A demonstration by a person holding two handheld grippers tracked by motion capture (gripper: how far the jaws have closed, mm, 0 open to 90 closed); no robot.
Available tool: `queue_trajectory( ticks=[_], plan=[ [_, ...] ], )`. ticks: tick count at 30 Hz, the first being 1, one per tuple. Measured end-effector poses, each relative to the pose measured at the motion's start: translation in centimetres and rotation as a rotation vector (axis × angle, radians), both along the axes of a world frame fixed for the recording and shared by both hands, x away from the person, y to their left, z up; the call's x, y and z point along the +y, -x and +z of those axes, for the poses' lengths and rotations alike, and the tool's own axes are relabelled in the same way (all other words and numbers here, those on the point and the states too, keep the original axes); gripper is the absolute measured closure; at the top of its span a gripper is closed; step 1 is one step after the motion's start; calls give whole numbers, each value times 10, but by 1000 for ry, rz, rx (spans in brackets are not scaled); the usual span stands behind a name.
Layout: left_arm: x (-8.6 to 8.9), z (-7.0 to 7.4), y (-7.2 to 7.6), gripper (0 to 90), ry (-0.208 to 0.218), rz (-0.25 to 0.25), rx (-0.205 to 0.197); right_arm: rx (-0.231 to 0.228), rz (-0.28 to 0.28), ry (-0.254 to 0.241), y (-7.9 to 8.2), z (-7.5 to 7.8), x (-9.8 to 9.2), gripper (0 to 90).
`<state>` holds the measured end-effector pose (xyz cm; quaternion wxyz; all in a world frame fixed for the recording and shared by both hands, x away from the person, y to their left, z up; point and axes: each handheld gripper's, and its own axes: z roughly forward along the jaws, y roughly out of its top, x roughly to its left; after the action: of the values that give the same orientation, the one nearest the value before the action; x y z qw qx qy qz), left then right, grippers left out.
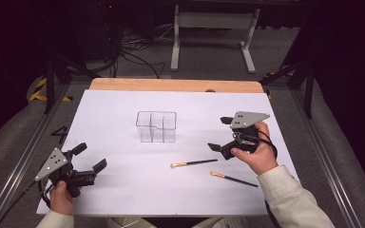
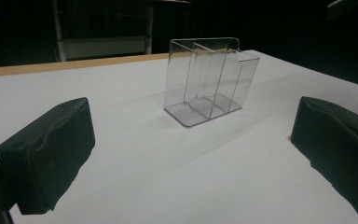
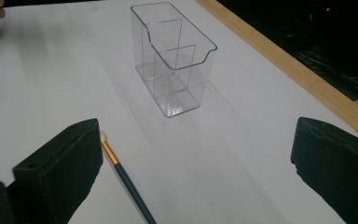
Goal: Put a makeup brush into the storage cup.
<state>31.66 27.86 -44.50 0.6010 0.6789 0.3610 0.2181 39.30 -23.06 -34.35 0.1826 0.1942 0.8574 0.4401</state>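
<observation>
A clear plastic organizer (image 1: pixel 156 126) with several compartments stands upright and empty in the middle of the white table; it faces my left gripper (image 2: pixel 205 81) and my right gripper (image 3: pixel 172 60) too. Two brushes with dark handles and pale tips lie in front of it: one (image 1: pixel 194 163) near the centre, the other (image 1: pixel 234 178) further right. My left gripper (image 1: pixel 89 156) is held open at the table's near left, nothing between its jaws. My right gripper (image 1: pixel 221 134) is open right of the organizer, above the brushes; one brush (image 3: pixel 126 182) lies beside its left jaw.
The white sheet (image 1: pixel 123 190) covers the table, with a wooden edge (image 1: pixel 176 85) showing at the far side. Beyond it stand a white metal frame (image 1: pixel 214 28) and cables on the floor. Metal rails run along both sides of the table.
</observation>
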Motion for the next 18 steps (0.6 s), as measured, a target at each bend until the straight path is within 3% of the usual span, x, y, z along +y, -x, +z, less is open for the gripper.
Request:
queue_trajectory(
  ticks=[9,18],
  plan=[
    [0,-1,0,4,-14,-28,5,28,40,82,-8,2,16,30],
    [0,0,0,5,-26,-23,5,59,92,160,-13,3,34,39]
  ],
)
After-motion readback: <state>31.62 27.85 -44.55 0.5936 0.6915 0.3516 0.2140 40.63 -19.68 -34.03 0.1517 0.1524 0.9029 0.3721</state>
